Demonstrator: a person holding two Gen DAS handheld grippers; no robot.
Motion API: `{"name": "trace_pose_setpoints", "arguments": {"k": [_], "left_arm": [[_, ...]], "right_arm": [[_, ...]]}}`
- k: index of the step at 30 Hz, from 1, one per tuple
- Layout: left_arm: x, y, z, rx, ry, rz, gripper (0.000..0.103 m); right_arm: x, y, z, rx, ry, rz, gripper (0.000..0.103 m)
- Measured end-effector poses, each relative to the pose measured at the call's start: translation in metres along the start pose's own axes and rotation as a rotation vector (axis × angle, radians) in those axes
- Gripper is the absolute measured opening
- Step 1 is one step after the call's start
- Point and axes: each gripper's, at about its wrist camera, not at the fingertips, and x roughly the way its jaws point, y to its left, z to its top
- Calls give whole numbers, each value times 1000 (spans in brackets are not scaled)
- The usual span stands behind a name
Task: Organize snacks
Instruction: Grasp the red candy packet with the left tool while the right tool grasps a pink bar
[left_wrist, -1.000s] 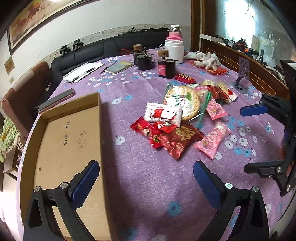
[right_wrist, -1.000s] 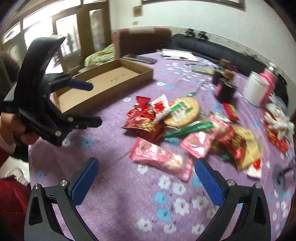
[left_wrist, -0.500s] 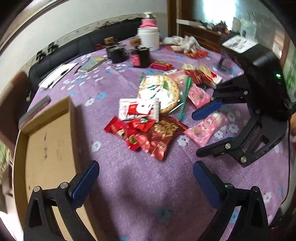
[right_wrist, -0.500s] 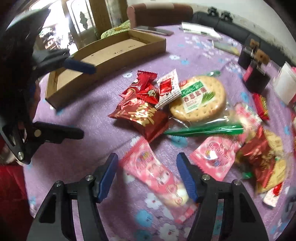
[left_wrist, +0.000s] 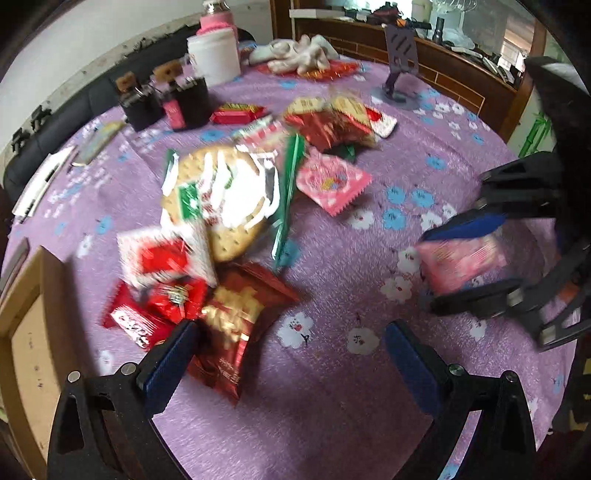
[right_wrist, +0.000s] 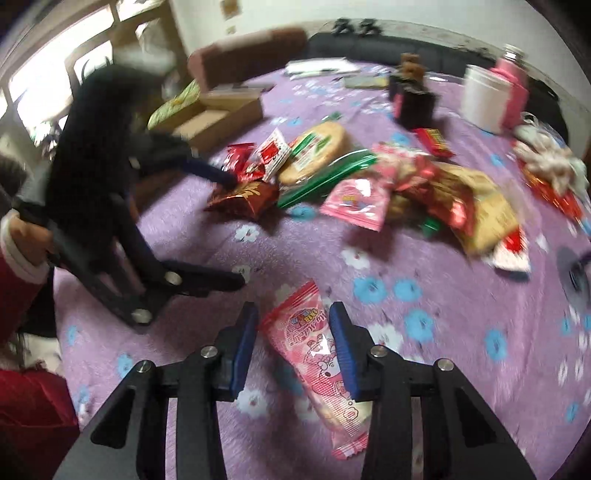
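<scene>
The tablecloth (right_wrist: 295, 258) is purple with blue and white flowers. A long packet (right_wrist: 317, 354) is pink with a cartoon print. The foil packet (left_wrist: 236, 317) is dark red with gold lettering. A stick pack (left_wrist: 286, 192) is green. The box (left_wrist: 22, 332) is plain brown cardboard.

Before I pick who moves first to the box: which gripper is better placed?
Right. The right gripper already straddles the long pink packet, jaws nearly on it. The left gripper hangs open by the dark red packet, gripping nothing.
</scene>
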Motion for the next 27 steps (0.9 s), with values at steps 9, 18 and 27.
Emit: {"name": "trace_pose_setpoints", "arguments": {"k": [9, 18, 27], "left_arm": [[-9, 8, 1, -64, -27, -92, 87], [3, 7, 7, -91, -32, -58, 63], [-2, 18, 3, -208, -51, -54, 37]], "right_arm": [[-39, -3, -19, 151, -139, 52, 39], [-53, -1, -21, 201, -199, 72, 39], [-69, -6, -28, 260, -250, 73, 40]]}}
